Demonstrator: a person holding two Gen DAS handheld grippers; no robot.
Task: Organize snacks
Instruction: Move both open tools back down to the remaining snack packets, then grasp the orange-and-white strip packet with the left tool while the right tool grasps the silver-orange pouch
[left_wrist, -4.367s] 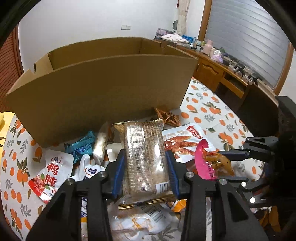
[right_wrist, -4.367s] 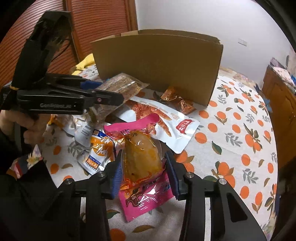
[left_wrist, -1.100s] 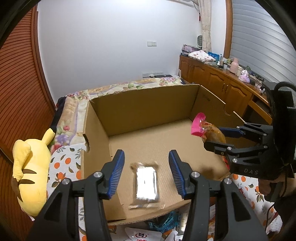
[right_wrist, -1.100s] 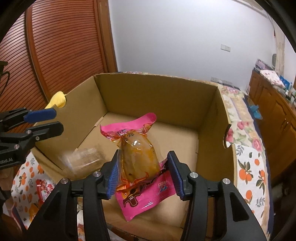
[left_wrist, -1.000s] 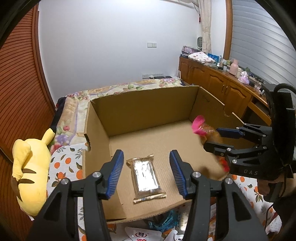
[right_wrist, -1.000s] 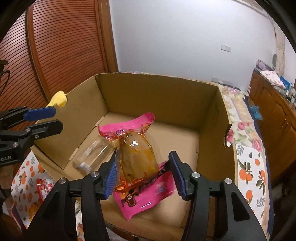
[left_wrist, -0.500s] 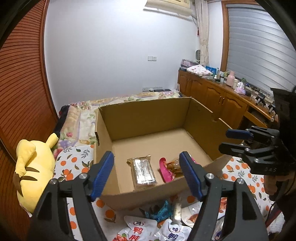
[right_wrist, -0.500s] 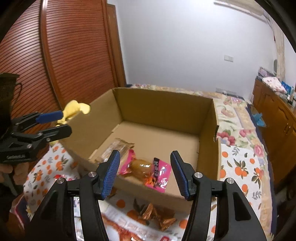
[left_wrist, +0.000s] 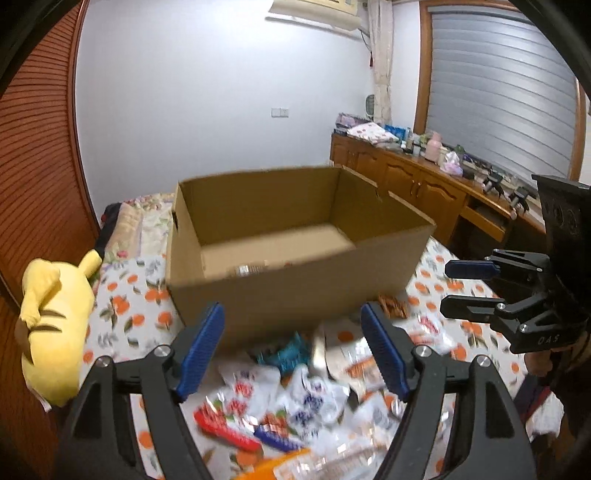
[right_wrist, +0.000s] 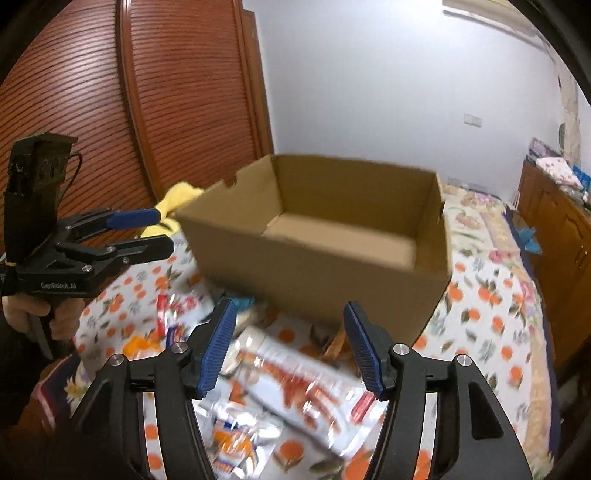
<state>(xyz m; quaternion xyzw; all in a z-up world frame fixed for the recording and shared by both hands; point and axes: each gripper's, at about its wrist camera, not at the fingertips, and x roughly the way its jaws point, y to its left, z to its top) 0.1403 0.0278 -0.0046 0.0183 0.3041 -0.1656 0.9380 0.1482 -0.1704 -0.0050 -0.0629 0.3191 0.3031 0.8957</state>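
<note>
The left gripper (left_wrist: 291, 328) has its jaws wide apart, and they have just been opening more. Nothing is between them. Its blue pads (left_wrist: 201, 349) frame the front wall of the cardboard box (left_wrist: 295, 291), which stands past the tips and is not touched.

The right gripper (right_wrist: 290, 339) also has its jaws apart, with nothing between them, and they too have just been opening. The same box (right_wrist: 314, 273) stands beyond its tips, a little up and ahead.

Below and in front of both grippers lies a loose pile of snack packets (left_wrist: 295, 398) on the surface, between the jaws and the box. The packets look blurry (so the words on them cannot be read). In the right wrist view a long white packet with red-orange pictures (right_wrist: 295, 384) lies right under the jaws. A small blue-green packet (left_wrist: 288, 350) lies close to the box's front wall.

Inside the box, only a thin bit of a clear wrapped snack (left_wrist: 247, 270) peeks over the front edge.

The surface has a white cloth with oranges printed on it (right_wrist: 491, 325). A yellow plush toy (left_wrist: 55, 328) sits at the left of the box. A person's hand (right_wrist: 44, 317) holds the left gripper's handle.
</note>
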